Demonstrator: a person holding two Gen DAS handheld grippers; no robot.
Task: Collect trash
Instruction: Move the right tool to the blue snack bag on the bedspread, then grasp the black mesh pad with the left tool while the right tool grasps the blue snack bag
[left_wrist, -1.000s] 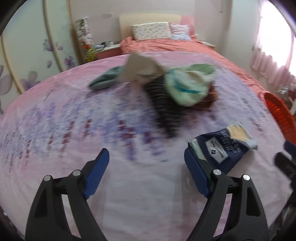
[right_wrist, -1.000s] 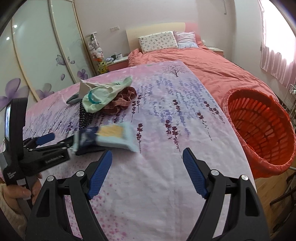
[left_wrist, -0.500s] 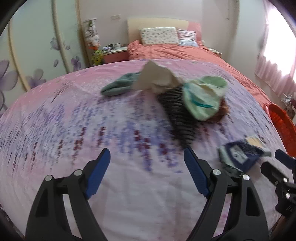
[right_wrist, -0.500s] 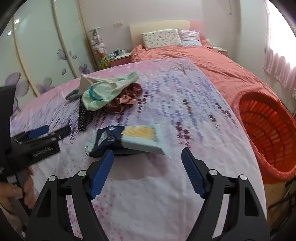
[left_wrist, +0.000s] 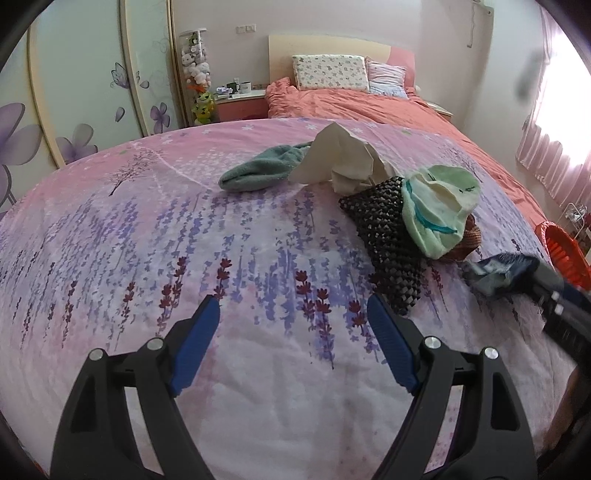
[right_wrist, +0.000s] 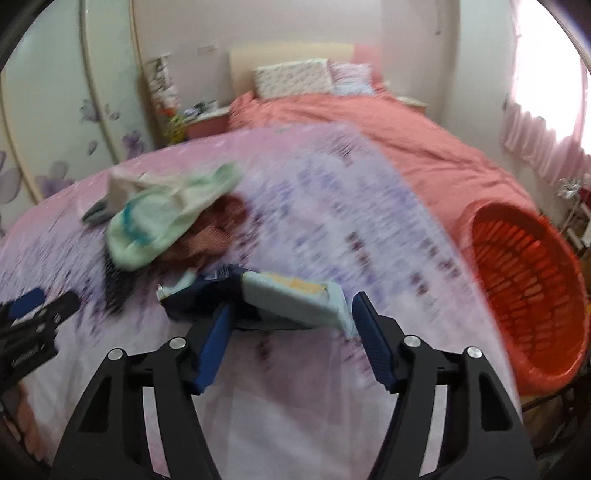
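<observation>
A dark blue and pale snack bag (right_wrist: 273, 299) lies on the floral bedspread (right_wrist: 332, 206), just beyond my right gripper (right_wrist: 291, 325). The right gripper is open, its blue pads either side of the bag's near edge. The bag also shows in the left wrist view (left_wrist: 498, 273) at the right, with the right gripper's dark body (left_wrist: 561, 295) against it. My left gripper (left_wrist: 293, 317) is open and empty over bare bedspread (left_wrist: 184, 229). An orange basket (right_wrist: 524, 288) stands by the bed's right side.
A heap of clothes lies mid-bed: a mint green garment (left_wrist: 436, 206), a black knitted piece (left_wrist: 388, 236), a cream cloth (left_wrist: 343, 158) and a teal sock (left_wrist: 262, 170). Pillows (left_wrist: 332, 72) and a salmon duvet are at the head. Wardrobe doors (left_wrist: 74, 92) line the left.
My right gripper has moved forward to the snack bag, which now lies between its open pads. My left gripper has swung left, away from the bag, to bare bedspread.
</observation>
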